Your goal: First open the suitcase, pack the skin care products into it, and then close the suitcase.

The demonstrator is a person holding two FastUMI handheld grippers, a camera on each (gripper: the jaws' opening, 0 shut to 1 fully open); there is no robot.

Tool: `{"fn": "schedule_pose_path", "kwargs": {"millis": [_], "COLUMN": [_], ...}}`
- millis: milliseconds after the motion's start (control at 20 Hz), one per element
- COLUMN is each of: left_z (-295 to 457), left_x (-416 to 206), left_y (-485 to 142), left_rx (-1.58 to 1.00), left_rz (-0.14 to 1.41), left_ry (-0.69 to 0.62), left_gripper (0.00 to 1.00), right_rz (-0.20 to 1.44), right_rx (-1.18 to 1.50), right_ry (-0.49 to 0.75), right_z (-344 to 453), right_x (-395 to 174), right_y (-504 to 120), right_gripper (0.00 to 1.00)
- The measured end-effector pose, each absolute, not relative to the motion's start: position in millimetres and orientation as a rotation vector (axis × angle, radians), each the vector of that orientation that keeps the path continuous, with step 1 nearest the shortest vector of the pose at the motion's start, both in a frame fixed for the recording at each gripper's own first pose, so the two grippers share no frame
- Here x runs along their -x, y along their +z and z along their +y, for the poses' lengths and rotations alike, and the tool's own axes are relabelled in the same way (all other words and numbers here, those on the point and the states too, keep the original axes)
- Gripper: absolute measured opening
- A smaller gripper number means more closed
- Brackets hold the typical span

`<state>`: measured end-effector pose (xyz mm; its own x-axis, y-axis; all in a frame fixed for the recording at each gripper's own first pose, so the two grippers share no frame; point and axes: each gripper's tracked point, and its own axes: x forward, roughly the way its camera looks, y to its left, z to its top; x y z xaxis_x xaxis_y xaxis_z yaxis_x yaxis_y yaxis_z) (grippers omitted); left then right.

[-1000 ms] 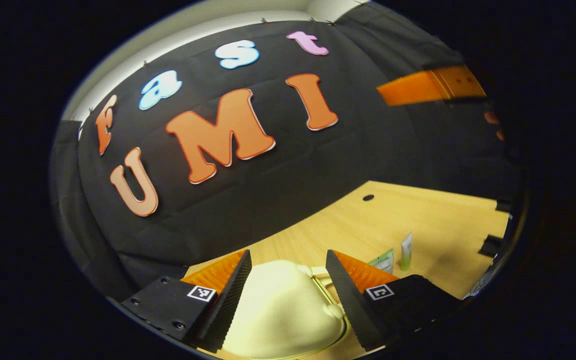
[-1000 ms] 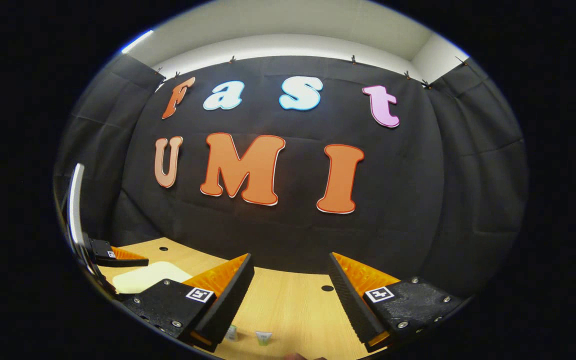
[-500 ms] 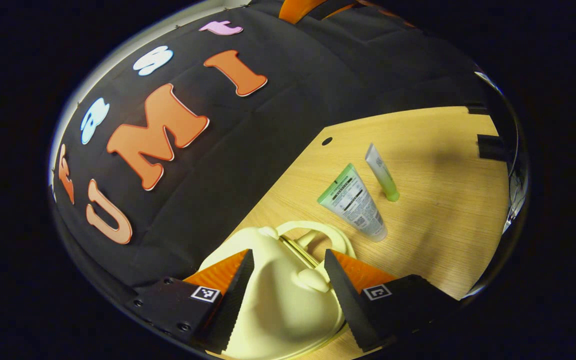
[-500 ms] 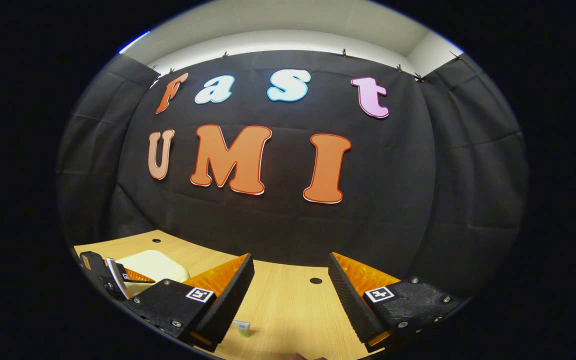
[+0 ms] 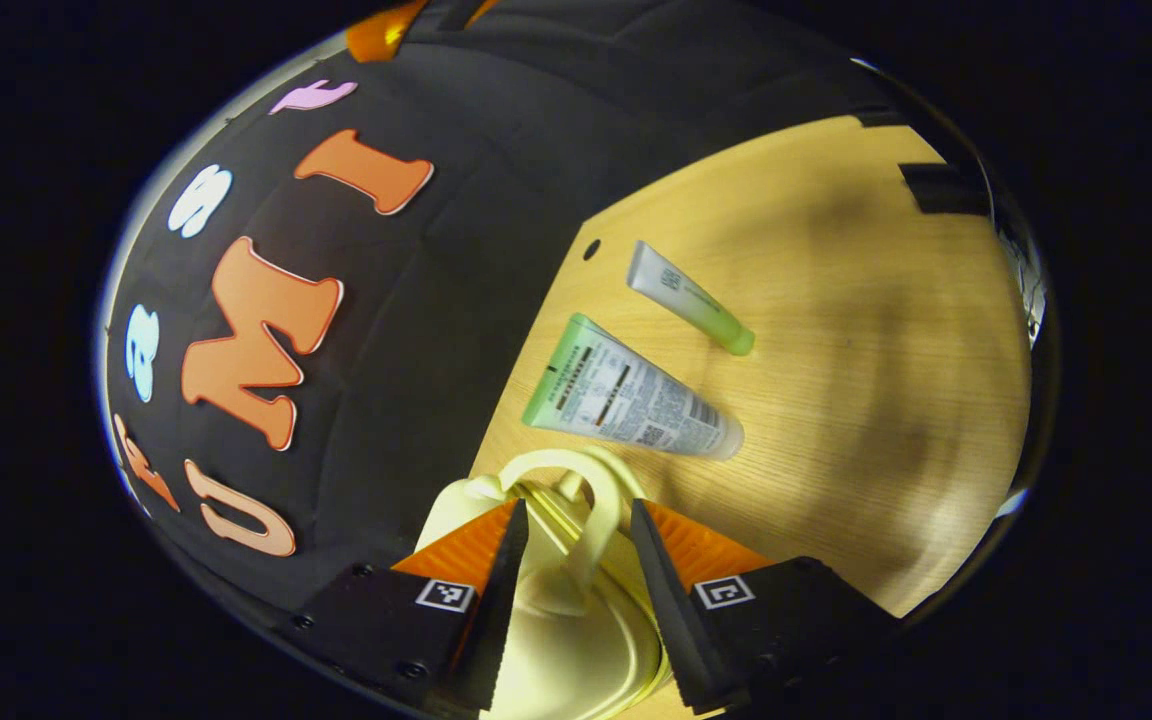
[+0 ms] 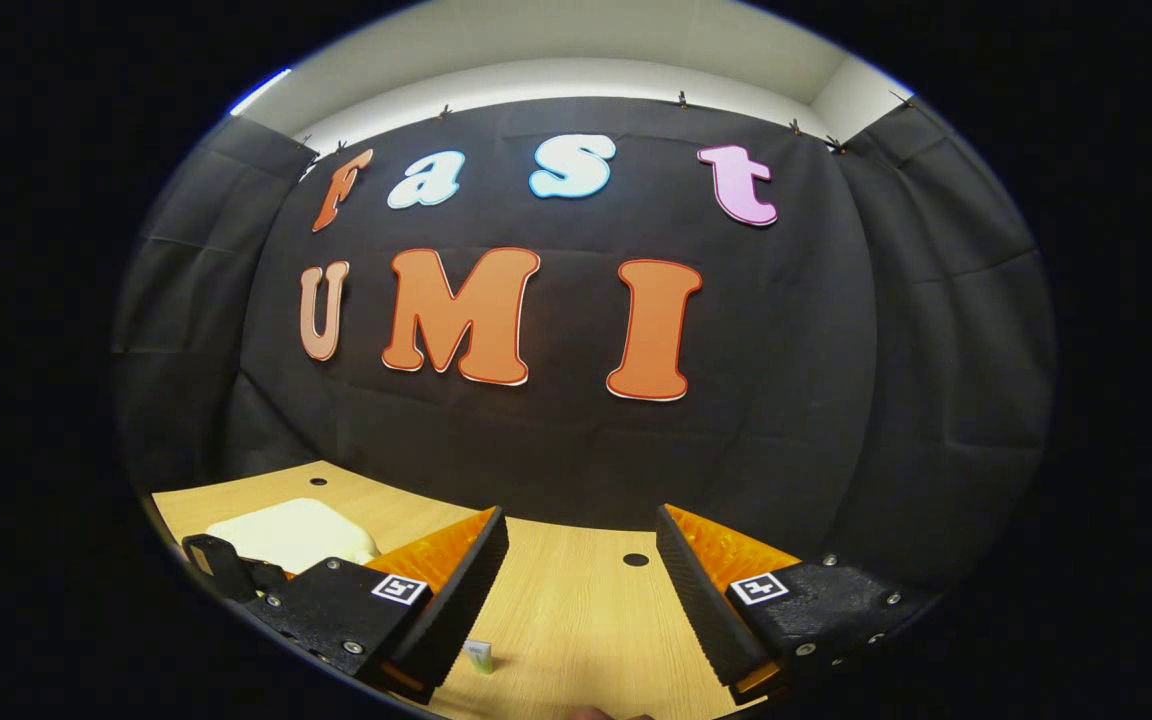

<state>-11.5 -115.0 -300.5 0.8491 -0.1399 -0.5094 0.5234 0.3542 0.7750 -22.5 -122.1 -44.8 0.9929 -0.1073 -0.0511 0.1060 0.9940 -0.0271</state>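
Note:
A cream hard-shell suitcase [image 5: 566, 650] lies shut on the wooden table [image 5: 886, 350], its looped handle [image 5: 591, 500] toward the tubes. My left gripper [image 5: 576, 520] hangs tilted over that handle; one limb of the loop stands between the narrowed fingers, and the jaws are still apart. Just past the handle lies a wide green-and-white tube [image 5: 626, 395], with a slim tube with a green cap [image 5: 686, 297] farther off. My right gripper [image 6: 581, 525] is open above the table, holding nothing. In the right gripper view the suitcase [image 6: 286, 530] lies at the left and a tube end [image 6: 479, 655] shows below the fingers.
The black cloth wall runs close behind the suitcase and tubes. The tabletop has small round holes [image 5: 591, 248] [image 6: 635, 559]. A dark block [image 5: 941, 187] sits at the table's far edge. Part of the left gripper's body [image 6: 221, 565] shows beside the suitcase.
The left gripper has rolled and dropped toward the suitcase's handle, and its fingers have narrowed around it. The tubes have come nearer in its view. The right gripper has barely moved.

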Motion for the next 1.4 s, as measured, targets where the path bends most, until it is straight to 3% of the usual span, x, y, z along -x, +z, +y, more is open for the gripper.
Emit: {"fn": "schedule_pose_path", "kwargs": {"millis": [50,200,250,400,700,1000,1050,1400], "left_z": [-111.8,-107.8,-109.4,-111.9,-95.3,-24.9,-14.3,99.3], "left_x": [7.5,1.4,3.1,3.3,0.6,0.0,-10.7,-5.1], "left_y": [-301.7,-304.9,-305.6,-312.5,-242.5,-148.7,-145.2,-96.3], "left_rx": [-1.135,-1.157,-1.175,-1.193,-0.960,-0.736,-0.711,-0.505], "left_rz": [0.397,0.423,0.429,0.454,0.394,0.262,0.263,0.207], "left_ry": [-0.424,-0.396,-0.391,-0.393,-0.291,-0.083,-0.070,0.037], "left_gripper": [0.64,0.63,0.41,0.16,0.15,0.15,0.01,0.01], "right_rz": [0.055,0.067,0.073,0.063,0.064,0.083,0.080,0.075], "right_rx": [0.023,0.000,-0.002,0.000,-0.001,0.009,0.012,0.012], "right_ry": [-0.111,-0.104,-0.104,-0.103,-0.098,-0.059,-0.055,-0.009], "right_z": [-125.6,-127.1,-127.0,-129.9,-125.8,-86.8,-76.9,12.3], "right_x": [23.5,24.1,24.0,24.5,22.1,9.4,6.9,-17.1], "right_y": [-46.5,-52.2,-54.6,-52.8,-55.8,-53.4,-50.1,-28.9], "right_gripper": [0.94,0.94,0.94,0.94,0.94,0.94,0.94,0.94]}}
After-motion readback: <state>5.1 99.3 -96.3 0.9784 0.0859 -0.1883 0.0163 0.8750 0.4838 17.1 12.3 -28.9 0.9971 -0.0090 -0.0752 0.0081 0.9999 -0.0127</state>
